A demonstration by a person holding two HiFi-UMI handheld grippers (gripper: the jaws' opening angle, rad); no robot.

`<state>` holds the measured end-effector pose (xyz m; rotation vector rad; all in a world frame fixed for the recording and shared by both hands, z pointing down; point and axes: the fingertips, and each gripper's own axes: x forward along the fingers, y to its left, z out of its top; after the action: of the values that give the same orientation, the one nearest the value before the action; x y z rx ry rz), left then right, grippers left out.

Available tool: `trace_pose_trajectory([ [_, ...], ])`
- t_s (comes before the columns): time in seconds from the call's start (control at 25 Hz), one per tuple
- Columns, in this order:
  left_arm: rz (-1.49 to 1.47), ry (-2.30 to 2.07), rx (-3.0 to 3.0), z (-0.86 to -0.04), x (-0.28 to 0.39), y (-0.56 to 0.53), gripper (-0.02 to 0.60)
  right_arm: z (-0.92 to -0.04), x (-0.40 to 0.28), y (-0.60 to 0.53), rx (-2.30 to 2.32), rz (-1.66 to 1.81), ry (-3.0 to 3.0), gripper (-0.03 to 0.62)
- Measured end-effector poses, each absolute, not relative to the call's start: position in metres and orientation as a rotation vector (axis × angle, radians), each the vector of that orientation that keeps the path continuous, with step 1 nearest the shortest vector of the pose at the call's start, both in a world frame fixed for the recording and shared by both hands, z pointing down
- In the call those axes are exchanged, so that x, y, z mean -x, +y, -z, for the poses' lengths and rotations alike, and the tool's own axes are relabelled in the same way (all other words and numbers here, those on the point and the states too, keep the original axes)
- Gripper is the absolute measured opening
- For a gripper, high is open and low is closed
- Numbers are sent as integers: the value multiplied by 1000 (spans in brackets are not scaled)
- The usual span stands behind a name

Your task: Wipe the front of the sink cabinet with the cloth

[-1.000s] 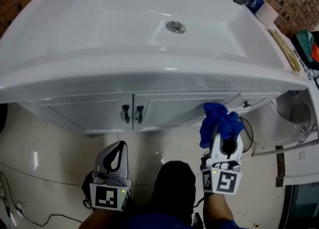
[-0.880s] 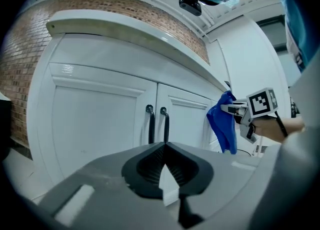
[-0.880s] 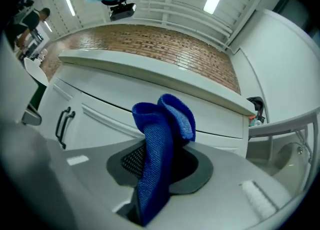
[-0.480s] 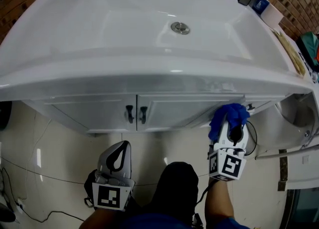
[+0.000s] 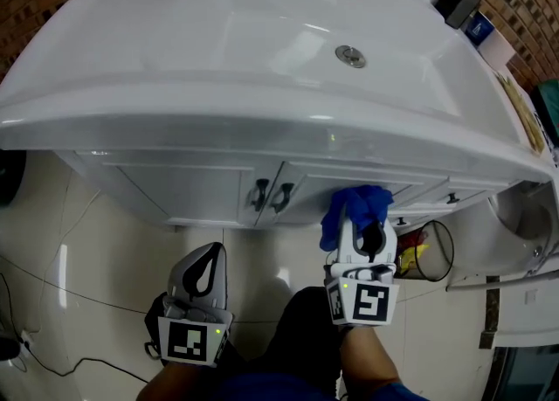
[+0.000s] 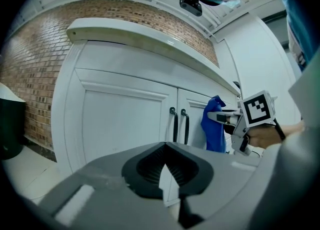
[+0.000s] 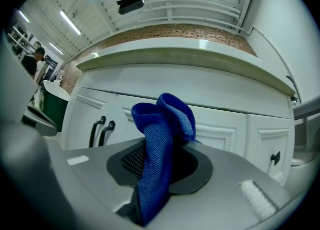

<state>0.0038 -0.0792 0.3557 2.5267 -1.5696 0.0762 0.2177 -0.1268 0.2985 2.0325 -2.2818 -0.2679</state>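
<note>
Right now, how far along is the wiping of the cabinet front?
Done: the cloth is clamped in the right tool. In hand: it is held at the cabinet front, right of the handles; contact is unclear. Left: the front shows no wipe marks, so assume most of it. The left tool is shut, empty.

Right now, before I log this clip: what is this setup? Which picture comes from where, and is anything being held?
There is no robot here: a person holds a pair of tongs in each hand. The wide picture comes from a camera on their head. It looks down over the white sink at the cabinet front and its two dark door handles. The other two pictures come from cameras riding on each tool. The left tongs are shut and empty, back from the cabinet. The right tongs are shut on a blue cloth, close to the cabinet front. Whether the cloth touches it, I cannot tell.
</note>
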Motion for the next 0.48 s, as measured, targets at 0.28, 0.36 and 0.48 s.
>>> trace_pose_trajectory([
  [0.28, -55, -1613, -2500, -365, 25, -80, 6, -278, -159, -132, -1954, 302, -2419, 106],
  [0.36, -49, -1623, -2492, -364, 30, -80, 6, -274, -145, -130, -1930, 300, -2450, 106],
  [0.48, -60, -1649, -2484, -363, 42, -81, 6, -269, -122, -122, -1892, 304, -2503, 106],
])
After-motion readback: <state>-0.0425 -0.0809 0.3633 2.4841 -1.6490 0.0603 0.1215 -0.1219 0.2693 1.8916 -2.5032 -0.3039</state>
